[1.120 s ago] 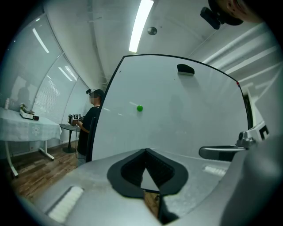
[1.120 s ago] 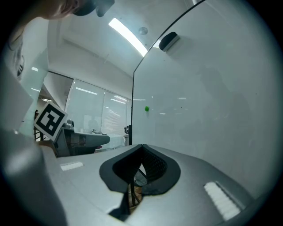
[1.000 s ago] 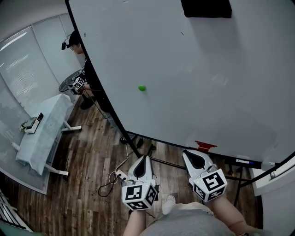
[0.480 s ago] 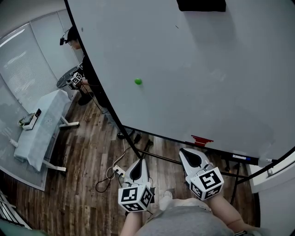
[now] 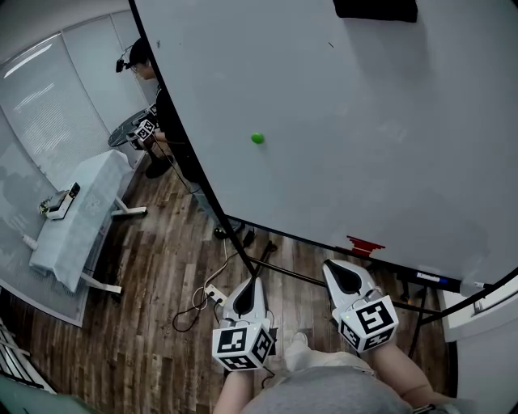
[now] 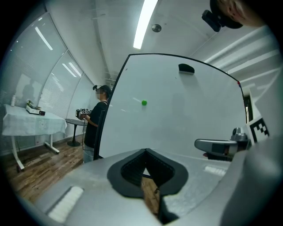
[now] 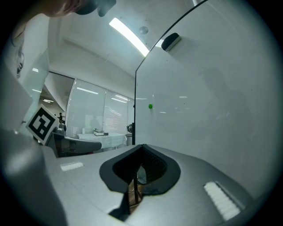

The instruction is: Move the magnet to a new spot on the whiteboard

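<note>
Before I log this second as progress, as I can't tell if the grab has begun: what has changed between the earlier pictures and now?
Nothing was taken hold of or let go. The small round green magnet sits at the same spot on the white whiteboard. The left gripper and right gripper stay low below the board, fingers shut and empty. Only the head view itself drifts slightly.

We are counting one whiteboard (image 5: pixel 388 145), one green magnet (image 5: pixel 257 138), one black block (image 5: pixel 375 9), two grippers, namely left gripper (image 5: pixel 255 280) and right gripper (image 5: pixel 329 266), one draped table (image 5: pixel 81 218) and one other person (image 5: pixel 166 113) far left.
</note>
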A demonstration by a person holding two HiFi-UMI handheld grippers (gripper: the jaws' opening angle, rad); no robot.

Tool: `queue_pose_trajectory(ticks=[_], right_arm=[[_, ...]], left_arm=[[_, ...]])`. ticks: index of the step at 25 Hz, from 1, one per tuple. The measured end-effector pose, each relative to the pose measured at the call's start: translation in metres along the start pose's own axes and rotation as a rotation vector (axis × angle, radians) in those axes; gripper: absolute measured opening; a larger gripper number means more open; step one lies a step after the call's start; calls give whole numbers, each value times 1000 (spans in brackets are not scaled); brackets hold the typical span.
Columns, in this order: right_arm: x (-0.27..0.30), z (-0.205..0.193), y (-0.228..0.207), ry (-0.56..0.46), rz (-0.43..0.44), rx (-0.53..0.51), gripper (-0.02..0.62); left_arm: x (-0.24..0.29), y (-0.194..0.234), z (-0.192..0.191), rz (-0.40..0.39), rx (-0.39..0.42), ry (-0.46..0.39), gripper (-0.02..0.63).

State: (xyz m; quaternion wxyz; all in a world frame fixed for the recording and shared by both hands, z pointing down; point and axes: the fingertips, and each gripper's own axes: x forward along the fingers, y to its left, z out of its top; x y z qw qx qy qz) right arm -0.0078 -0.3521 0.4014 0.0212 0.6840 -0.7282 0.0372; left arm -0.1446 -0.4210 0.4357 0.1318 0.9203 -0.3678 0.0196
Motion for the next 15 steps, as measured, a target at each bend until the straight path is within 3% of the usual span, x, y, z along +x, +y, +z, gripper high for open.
queue_pose_trajectory(ticks=[15], right_arm=[[7, 10, 12, -29, -2, -15, -3]], left_arm=[[-3, 5, 0, -17, 17, 7, 5]])
